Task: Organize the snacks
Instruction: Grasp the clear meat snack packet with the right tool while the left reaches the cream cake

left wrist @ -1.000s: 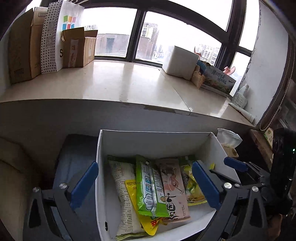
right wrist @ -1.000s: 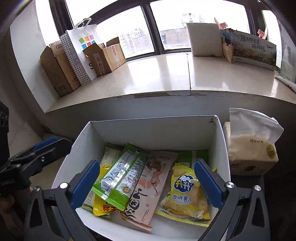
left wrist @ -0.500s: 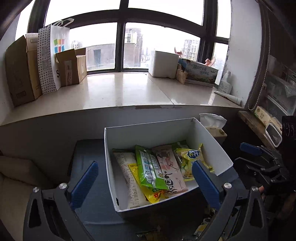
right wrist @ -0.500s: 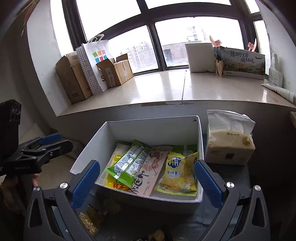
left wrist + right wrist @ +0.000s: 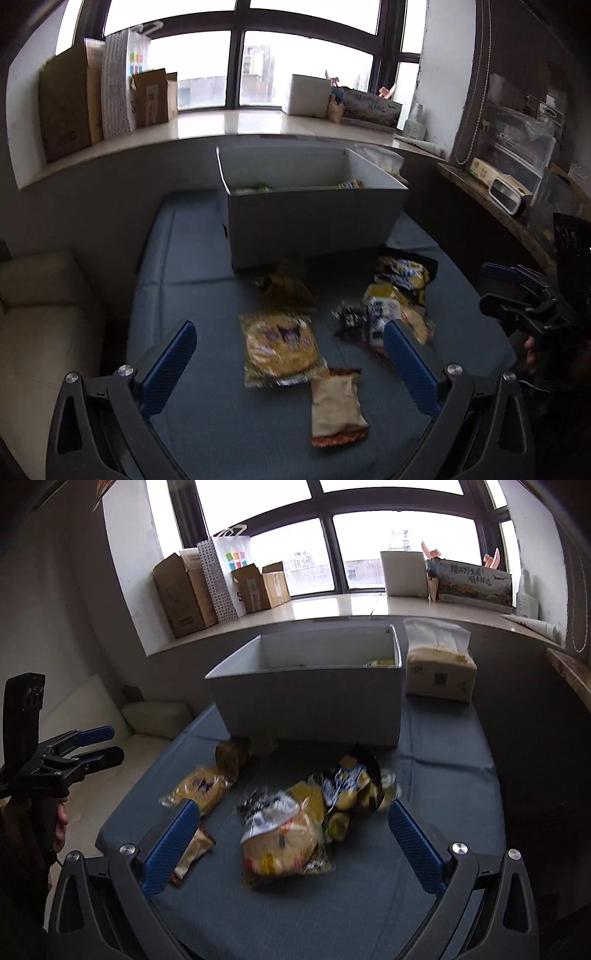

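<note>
1. Both grippers hang above a blue-covered table (image 5: 192, 280), nothing held. Left gripper (image 5: 290, 363): fingers wide apart. Right gripper (image 5: 295, 843): fingers wide apart too.
2. White box (image 5: 314, 218) sits at the far end of the table, a few packets just visible over its rim. Tissue pack (image 5: 439, 664) just beside its right wall.
3. Loose snacks on the cloth in front of the box: a yellow round-cake packet (image 5: 280, 347) between the left fingers' line of sight, a beige packet (image 5: 338, 406) just nearer touching its corner, a brown crumpled packet (image 5: 286, 288) close to the box wall.
4. Right side: a heap of yellow/black/white packets (image 5: 314, 812), overlapping, with the big clear-wrapped one (image 5: 284, 845) nearest the right gripper.
5. Judgement: next step is a pick from the table, likely one packet per gripper.
6. Risks:
   - Heap is tangled; closing on it could clamp two wrappers or drag neighbours along.
   - Flat packets lie flush on the cloth; fingers could pinch the cover instead, or slide off slick film.
   - Cake and chip contents are fragile; a hard squeeze crushes them.
   - Both frames are motion-blurred; packet edges are hard to place, so grip aim may be off.
   - Grippers work near each other; simultaneous reach into the middle could collide.
</note>
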